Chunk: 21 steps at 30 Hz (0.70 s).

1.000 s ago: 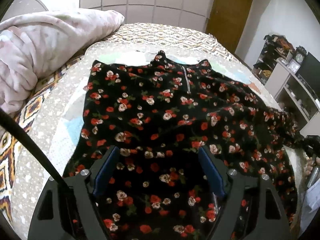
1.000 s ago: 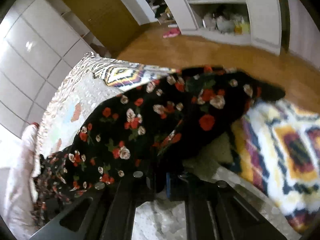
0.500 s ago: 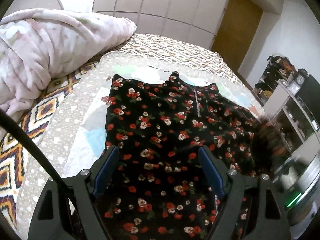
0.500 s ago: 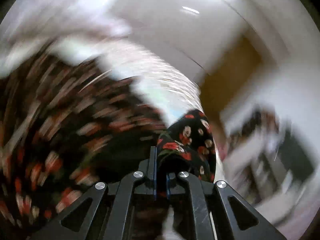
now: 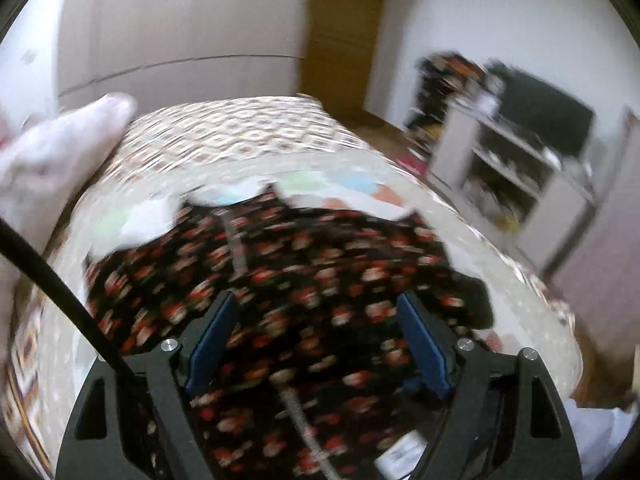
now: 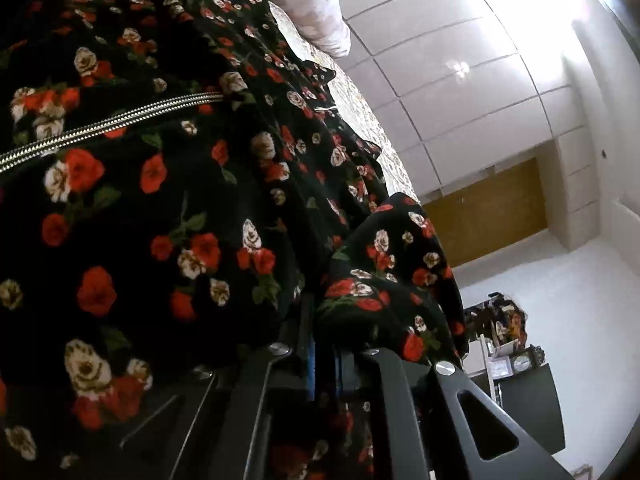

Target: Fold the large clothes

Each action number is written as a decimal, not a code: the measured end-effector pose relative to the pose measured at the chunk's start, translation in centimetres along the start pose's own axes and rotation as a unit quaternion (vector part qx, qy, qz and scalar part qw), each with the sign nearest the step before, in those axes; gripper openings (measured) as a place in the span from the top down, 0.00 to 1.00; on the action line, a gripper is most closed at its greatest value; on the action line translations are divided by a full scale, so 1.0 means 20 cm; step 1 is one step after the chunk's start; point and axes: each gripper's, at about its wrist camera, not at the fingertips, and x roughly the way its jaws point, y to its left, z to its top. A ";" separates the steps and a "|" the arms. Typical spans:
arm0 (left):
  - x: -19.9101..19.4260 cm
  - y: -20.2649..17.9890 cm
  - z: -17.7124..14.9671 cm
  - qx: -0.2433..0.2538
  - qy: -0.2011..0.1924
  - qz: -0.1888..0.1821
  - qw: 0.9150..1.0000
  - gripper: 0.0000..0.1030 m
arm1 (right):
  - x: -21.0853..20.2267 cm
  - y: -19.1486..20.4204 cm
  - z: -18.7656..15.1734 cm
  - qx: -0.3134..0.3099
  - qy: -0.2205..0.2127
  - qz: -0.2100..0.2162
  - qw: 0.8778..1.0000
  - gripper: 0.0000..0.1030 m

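The right gripper (image 6: 325,354) is pinched tight on a bunched edge of the black dress printed with red and cream roses (image 6: 160,208); the cloth rises out of the closed pads in a rounded hump just above and to the right of them, and the rest of the garment spreads away to the left and upward from the tongs. A silver metal zipper (image 6: 108,124) runs across that spread, up and left of the pads, with the view rolled on its side. Beyond the dress, further up, sits a pale pink quilt (image 6: 320,12).

The left gripper (image 5: 316,344) stands wide, its blue pads well apart, nothing between them. The same dress (image 5: 320,264) lies directly ahead of and below it, flat on the patterned bedspread (image 5: 224,132), reaching away from the tongs toward its scalloped neckline at the far end; the zipper (image 5: 236,248) runs along that same line, so the garment's long axis points straight away from this gripper. The picture is smeared, so finer detail of the fabric edges cannot be read.

As I judge it, the coming move turns on this: the right tongs already carry an edge, and it must travel across the zipper line to lay one half over the other, while the free left tongs, which hang over the near end, are placed to pin or take the near hem.
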 end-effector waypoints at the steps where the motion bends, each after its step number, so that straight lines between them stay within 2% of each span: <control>1: 0.02 -0.05 0.03 0.008 0.000 -0.006 1.000 0.22 | 0.01 0.01 0.01 0.007 0.001 -0.003 1.000 0.93; 3: 0.04 -0.09 0.09 0.002 -0.005 -0.024 1.000 0.22 | 0.01 0.01 0.02 0.005 -0.002 -0.018 1.000 0.93; 5: 0.04 -0.08 0.11 -0.019 -0.007 -0.028 0.999 0.22 | -0.01 0.04 0.04 -0.020 -0.009 -0.054 0.998 0.93; 9: -0.03 0.08 0.10 -0.044 -0.020 -0.003 0.999 0.22 | -0.05 0.11 0.12 -0.107 -0.040 -0.122 0.986 0.93; 11: -0.09 0.18 0.08 -0.055 -0.025 0.015 0.998 0.22 | -0.08 0.18 0.16 -0.176 -0.068 -0.146 0.971 0.93; 13: -0.16 0.30 0.06 -0.071 -0.033 0.037 0.996 0.22 | -0.13 0.32 0.19 -0.274 -0.105 -0.167 0.941 0.93; 14: -0.19 0.34 0.05 -0.078 -0.037 0.045 0.995 0.22 | -0.14 0.36 0.19 -0.304 -0.116 -0.175 0.929 0.93; 15: -0.21 0.38 0.04 -0.084 -0.039 0.050 0.994 0.22 | -0.15 0.43 0.19 -0.348 -0.128 -0.188 0.909 0.93; 16: -0.24 0.43 0.02 -0.091 -0.042 0.055 0.993 0.22 | -0.14 0.47 0.19 -0.377 -0.128 -0.195 0.896 0.93; 19: -0.26 0.50 -0.04 -0.108 -0.044 0.059 0.991 0.22 | -0.15 0.47 0.23 -0.408 -0.122 -0.184 0.886 0.92; 20: -0.25 0.52 -0.07 -0.114 -0.040 0.058 0.991 0.22 | -0.15 0.46 0.23 -0.405 -0.118 -0.185 0.888 0.87; 21: -0.24 0.53 -0.09 -0.117 -0.038 0.057 0.991 0.22 | -0.17 0.45 0.24 -0.391 -0.107 -0.178 0.897 0.83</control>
